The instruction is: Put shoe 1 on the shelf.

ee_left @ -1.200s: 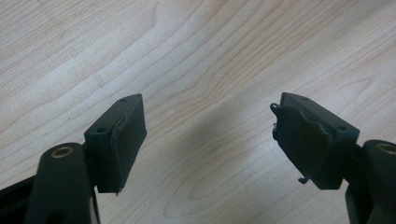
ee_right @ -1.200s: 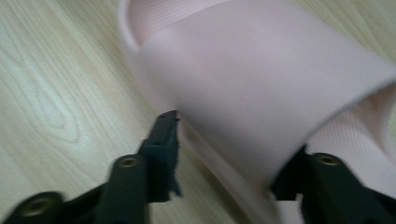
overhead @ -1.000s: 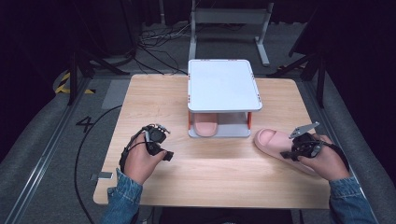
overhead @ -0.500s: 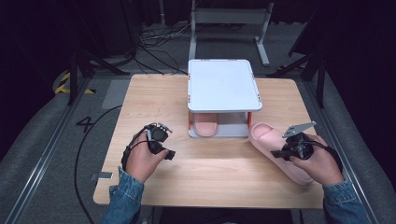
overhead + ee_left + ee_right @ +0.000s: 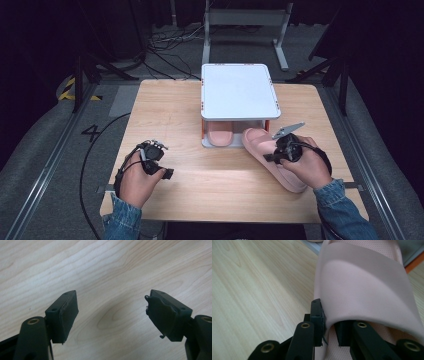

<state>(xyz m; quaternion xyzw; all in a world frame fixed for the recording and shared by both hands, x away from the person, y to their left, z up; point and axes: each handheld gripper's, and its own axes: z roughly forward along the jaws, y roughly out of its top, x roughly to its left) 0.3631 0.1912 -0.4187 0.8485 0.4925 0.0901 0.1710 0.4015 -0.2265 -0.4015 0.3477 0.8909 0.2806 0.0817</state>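
A pink slipper [image 5: 270, 156] lies on the wooden table [image 5: 170, 115], its toe at the front of a small white shelf rack [image 5: 238, 92]. My right gripper [image 5: 281, 150] is shut on the edge of the slipper's [image 5: 364, 282] strap, one jaw outside the strap and one under it, in the right gripper view [image 5: 330, 326]. A second pink slipper [image 5: 219, 134] sits under the rack's top. My left gripper [image 5: 156, 155] hovers over bare wood at the front left; in the left gripper view [image 5: 111, 315] its jaws stand wide apart with nothing between them.
The rack has a white top and orange posts and stands at the table's middle back. Cables trail from both grippers over the front edge. Dark floor with metal stands and cords surrounds the table.
My right gripper has carried the slipper left and forward, from the table's right side to the rack's front opening. The left gripper has stayed in place.
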